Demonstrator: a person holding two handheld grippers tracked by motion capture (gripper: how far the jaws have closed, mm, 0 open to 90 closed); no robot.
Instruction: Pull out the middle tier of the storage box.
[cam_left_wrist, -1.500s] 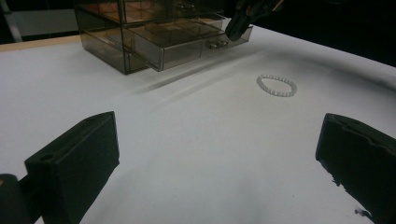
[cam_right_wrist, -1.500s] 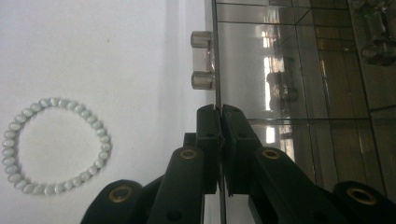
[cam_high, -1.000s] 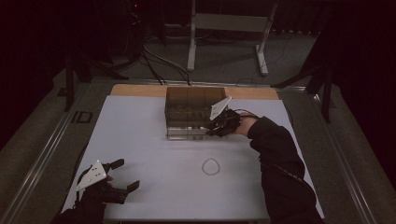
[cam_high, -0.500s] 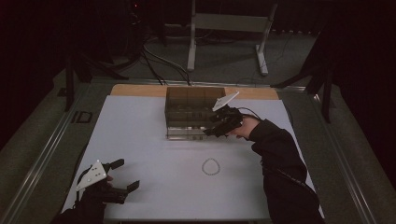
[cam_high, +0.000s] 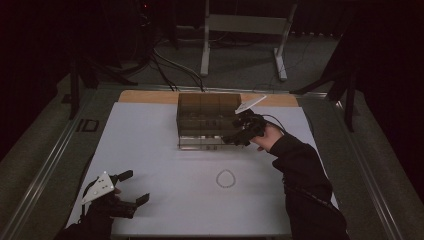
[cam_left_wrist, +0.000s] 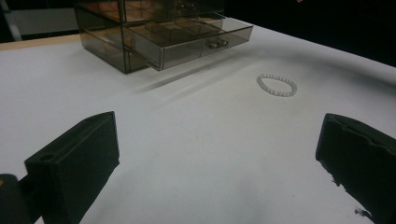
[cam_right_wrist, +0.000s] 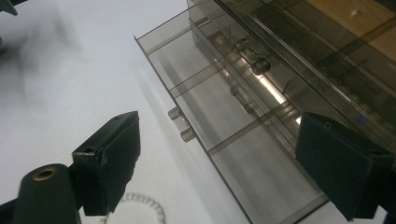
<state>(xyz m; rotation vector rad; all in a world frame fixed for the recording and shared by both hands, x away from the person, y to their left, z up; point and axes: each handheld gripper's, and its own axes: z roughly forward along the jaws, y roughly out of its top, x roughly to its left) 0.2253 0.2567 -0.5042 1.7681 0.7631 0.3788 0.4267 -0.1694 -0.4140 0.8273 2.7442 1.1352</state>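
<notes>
The right gripper (cam_high: 239, 134) has just opened wide off the drawer (cam_right_wrist: 224, 135) knob (cam_right_wrist: 180, 125), leaving it pulled out below for the bracelet (cam_high: 225, 178).

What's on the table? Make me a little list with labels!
box: smoky see-through drawer box at the table's far side
drawer: bottom drawer pulled out, with empty compartments
bracelet: white bead bracelet lying on the white table, in front of the box
right gripper: at the drawer, jaws just opened, nothing between them
left gripper: near corner, jaws open, empty
</notes>
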